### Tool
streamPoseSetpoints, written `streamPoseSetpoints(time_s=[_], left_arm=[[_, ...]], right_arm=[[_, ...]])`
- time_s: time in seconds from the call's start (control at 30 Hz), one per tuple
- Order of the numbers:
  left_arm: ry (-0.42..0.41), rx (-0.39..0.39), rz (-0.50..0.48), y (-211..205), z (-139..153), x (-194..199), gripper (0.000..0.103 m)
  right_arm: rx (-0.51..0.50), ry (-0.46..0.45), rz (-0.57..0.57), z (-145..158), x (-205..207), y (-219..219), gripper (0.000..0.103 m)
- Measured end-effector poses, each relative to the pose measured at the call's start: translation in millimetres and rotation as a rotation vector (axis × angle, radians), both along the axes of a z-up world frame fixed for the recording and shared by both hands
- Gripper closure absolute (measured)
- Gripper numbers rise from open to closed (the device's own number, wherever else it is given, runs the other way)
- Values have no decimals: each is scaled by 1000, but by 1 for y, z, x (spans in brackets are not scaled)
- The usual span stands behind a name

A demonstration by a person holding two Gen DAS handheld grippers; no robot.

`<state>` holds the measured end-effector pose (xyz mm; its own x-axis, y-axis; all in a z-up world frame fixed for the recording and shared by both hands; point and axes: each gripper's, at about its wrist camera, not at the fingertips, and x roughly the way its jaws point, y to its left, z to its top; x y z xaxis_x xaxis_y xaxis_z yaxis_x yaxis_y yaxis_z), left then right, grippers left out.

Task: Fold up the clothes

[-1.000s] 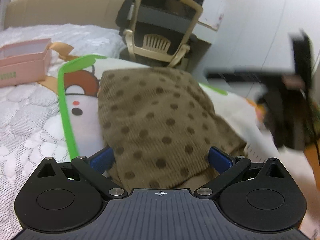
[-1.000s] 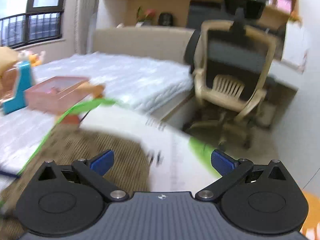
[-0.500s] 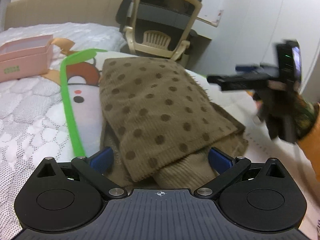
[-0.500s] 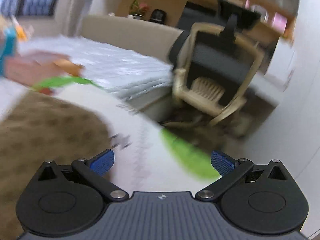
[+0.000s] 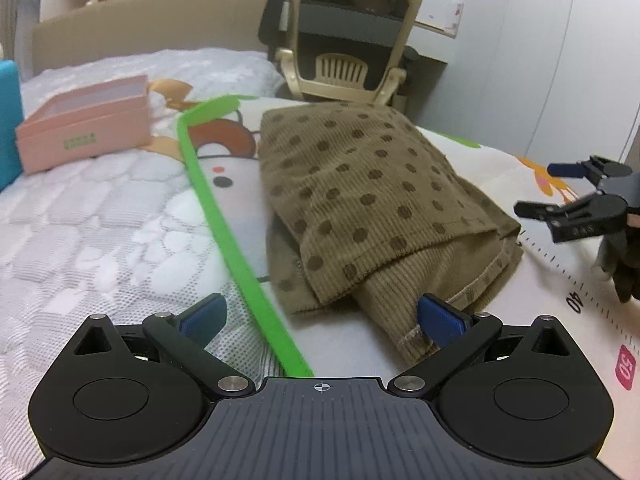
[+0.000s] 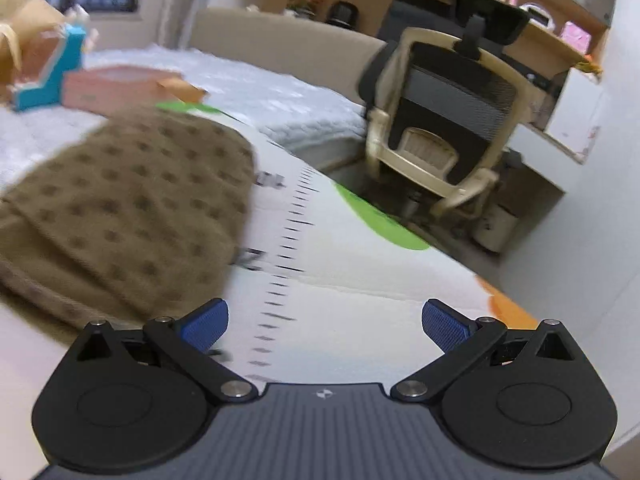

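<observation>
Both grippers have their jaws spread and empty: the left gripper (image 5: 320, 316) sits low at the near hem, the right gripper (image 6: 324, 318) off the cloth's three o'clock side. The brown dotted garment (image 5: 360, 184) lies at twelve o'clock as a layered bundle on the printed mat (image 5: 560, 264), probably released so the fold settles.

We read "40" beside ruler ticks on the white mat (image 5: 568, 280) at three o'clock, "50" on its pink tag (image 5: 627, 367); the pink box's (image 5: 84, 128) green label is illegible.
</observation>
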<state>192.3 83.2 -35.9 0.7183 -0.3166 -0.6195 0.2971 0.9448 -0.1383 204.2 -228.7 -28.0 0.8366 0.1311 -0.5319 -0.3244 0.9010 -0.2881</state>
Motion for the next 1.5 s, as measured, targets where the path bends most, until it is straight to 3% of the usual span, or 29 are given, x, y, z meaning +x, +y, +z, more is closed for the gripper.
streamPoseSetpoints(time_s=[0.17,0.33,0.47,0.53,0.63,0.73,0.83,0.9,1.0,1.1,1.17,1.23,1.37,1.43,1.5], left_arm=[[-38,-9,52,5,7,2,0],[-47,82,32,-6,0,7,0],[-64,140,118,-4,-5,15,0],[-58,130,143,2,-7,17,0],[-52,127,162,4,-11,21,0],[-85,102,203,4,-8,27,0],[-153,63,241,12,11,21,0],[-191,75,226,14,21,13,0],[-180,52,168,13,25,-1,0],[-148,-5,-12,-1,23,-17,0],[-136,48,-141,-23,17,-27,0],[-134,167,-208,-43,5,-31,0],[-154,273,-59,-37,-3,-16,0],[-166,215,51,-13,7,-8,0],[-186,218,148,7,15,-7,0]], right_arm=[[-69,-62,129,0,-25,36,0],[-232,-142,166,-20,-27,80,0],[-252,-315,74,-10,-31,91,0],[-244,-309,64,-3,-29,91,0],[-322,-256,86,-17,-21,95,0],[-337,-248,63,-26,-12,95,0],[-266,-338,-59,-3,-10,79,0],[-236,-352,-112,11,-10,64,0],[-195,-257,-111,12,-12,43,0],[-160,-181,-88,2,-16,36,0],[-139,-144,-71,-6,-19,34,0],[-118,-106,-55,-13,-22,32,0],[-167,-144,4,-10,-26,44,0],[-206,-184,-1,-7,-27,49,0],[-208,-202,-6,-3,-28,50,0]])
